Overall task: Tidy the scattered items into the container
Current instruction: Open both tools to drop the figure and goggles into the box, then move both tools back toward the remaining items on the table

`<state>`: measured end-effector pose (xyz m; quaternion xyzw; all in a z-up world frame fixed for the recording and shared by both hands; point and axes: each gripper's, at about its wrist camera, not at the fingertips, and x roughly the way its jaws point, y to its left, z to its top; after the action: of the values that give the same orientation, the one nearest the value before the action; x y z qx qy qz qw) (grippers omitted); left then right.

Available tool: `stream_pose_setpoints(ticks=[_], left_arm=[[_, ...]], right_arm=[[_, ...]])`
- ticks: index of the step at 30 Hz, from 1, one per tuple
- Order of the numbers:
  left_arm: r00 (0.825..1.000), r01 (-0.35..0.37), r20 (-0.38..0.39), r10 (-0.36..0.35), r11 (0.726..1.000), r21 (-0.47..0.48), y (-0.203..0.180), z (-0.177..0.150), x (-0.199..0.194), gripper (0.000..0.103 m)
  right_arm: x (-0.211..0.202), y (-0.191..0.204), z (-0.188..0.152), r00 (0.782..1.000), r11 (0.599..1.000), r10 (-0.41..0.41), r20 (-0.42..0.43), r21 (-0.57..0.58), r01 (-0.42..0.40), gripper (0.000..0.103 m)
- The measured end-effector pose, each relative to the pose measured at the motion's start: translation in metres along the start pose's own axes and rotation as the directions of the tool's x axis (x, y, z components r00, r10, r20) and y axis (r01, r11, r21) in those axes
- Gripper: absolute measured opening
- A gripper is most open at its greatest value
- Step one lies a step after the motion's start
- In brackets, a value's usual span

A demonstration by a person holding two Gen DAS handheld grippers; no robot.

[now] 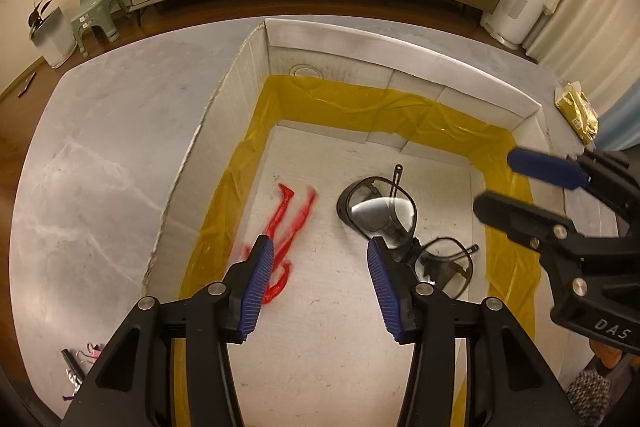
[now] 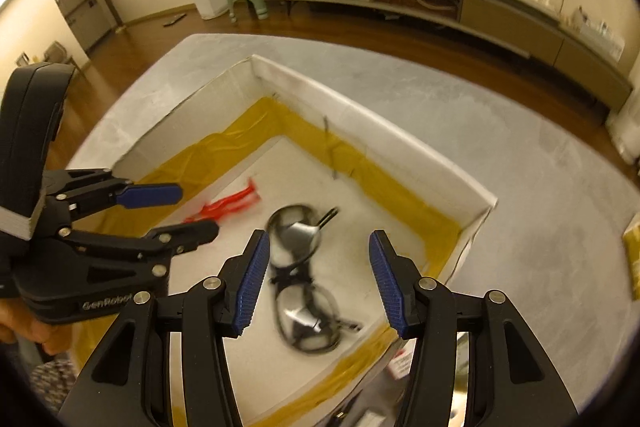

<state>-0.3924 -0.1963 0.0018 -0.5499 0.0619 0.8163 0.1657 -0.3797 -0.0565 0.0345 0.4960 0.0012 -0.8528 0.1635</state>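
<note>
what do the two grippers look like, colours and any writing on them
Both are matte black plastic with silver pivot bolts and ribbed blue finger pads. The left gripper carries "GenRobot" lettering on its body; the right gripper shows "DAS". No cables or sleeves visible.

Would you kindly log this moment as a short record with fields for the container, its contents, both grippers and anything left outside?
container: white cardboard box with yellow tape along its inner edges, on a grey marbled table
contents: red glasses, blurred; black glasses, lying apart
left gripper: open, empty, above the box
right gripper: open, empty, above the black glasses
outside: gold packet by the far right corner; small clips near left
</note>
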Motion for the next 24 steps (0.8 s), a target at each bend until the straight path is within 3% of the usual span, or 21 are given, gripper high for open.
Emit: stream_pose_setpoints(ticks=[10,24], left_arm=[[0.999,-0.026,0.03,0.024,0.998,0.056,-0.007,-0.027,-0.042,0.051],[0.997,-0.024,0.075,0.013,0.987,0.156,-0.047,-0.084,-0.087,0.051]], right_arm=[[-0.019,0.031,-0.028,0.999,0.999,0.015,-0.044,-0.041,-0.016,0.055],[-0.07,0.054,-0.07,1.0,0.998,0.02,-0.019,-0.055,-0.021,0.055]])
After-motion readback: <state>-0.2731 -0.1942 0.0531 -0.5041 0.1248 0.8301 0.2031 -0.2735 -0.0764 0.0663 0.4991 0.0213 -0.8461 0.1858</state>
